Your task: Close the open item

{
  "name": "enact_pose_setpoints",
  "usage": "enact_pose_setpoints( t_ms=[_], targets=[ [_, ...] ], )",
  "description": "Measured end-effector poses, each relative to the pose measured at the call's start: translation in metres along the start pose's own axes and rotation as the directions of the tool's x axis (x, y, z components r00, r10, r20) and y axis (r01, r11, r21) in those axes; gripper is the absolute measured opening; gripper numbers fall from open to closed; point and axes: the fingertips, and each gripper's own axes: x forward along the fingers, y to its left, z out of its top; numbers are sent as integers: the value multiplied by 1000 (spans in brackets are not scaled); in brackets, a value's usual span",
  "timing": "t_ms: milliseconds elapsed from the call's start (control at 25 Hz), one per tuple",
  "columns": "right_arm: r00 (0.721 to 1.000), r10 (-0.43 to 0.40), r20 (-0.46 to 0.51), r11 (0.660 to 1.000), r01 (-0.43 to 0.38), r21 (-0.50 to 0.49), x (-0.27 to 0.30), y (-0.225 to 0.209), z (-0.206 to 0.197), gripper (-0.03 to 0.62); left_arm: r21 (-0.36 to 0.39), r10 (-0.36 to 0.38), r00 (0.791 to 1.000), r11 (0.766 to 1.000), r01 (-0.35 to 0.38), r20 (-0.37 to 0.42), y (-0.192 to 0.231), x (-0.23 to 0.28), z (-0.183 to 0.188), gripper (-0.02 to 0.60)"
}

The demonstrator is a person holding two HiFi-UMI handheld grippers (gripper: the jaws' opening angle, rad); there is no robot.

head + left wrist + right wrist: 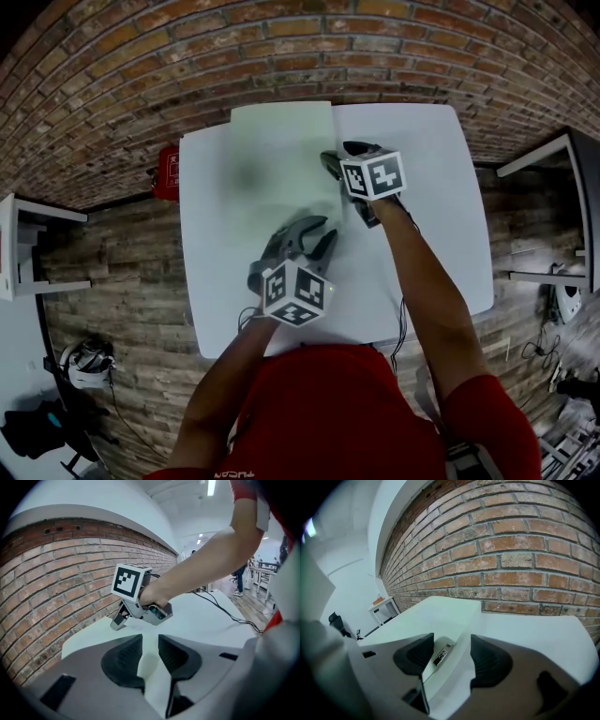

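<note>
We see a thin flat slab (281,150), pale green-white with a matte top and square corners. It lies on the counter (431,187) at the edge nearest the brick wall (281,47) and looks flat and shut from above.

The right gripper (452,644) is the one closer to the brick wall, at the slab's side edge. Its black ribbed fingers (487,660) are spread, straddling that edge. A small dark label (442,653) on the slab's side sits in the gap. We can't tell if either pad touches it.

The left gripper (150,641) is farther from the brick wall, over bare counter. Its fingers (126,660) stand a narrow gap apart with nothing between them.

The counter is smooth, white and rectangular, and a black cable (225,609) runs across it. The wall is red-brown brick with pale mortar. We read the floor (122,281) as rough wood planks. A red box (167,173) sits at the foot of the brick wall.
</note>
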Motion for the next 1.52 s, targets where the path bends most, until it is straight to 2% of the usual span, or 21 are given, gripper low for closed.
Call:
enact_pose_setpoints(
  t_ms=[200, 360, 680, 920, 1080, 1280, 1520],
  targets=[
    [1000, -30, 9, 999, 31, -36, -2, 1, 0, 232, -88, 51, 998, 995, -47, 48, 14, -12, 5, 101],
    [997, -56, 44, 990, 61, -124, -5, 5, 4, 232, -180, 109, 988, 980, -89, 109, 33, -28, 11, 83],
    [979, 2, 205, 983, 35, -179, -44, 26, 20, 230, -300, 216, 942, 944, -135, 257, 65, -66, 32, 66],
    [941, 80, 329, 974, -3, -228, -92, 59, 41, 216, -349, 266, 907, 926, -146, 325, 77, -90, 44, 60],
    [908, 107, 405, 968, -3, -250, -127, 79, 55, 152, -371, 297, 888, 915, -159, 352, 81, -105, 50, 57],
    [863, 159, 479, 959, -20, -282, -170, 111, 66, 84, -384, 326, 852, 909, -163, 410, 85, -131, 65, 46],
    [817, 225, 530, 941, -41, -336, -209, 154, 69, 60, -387, 351, 813, 906, -170, 465, 84, -161, 80, 32]
  ],
)
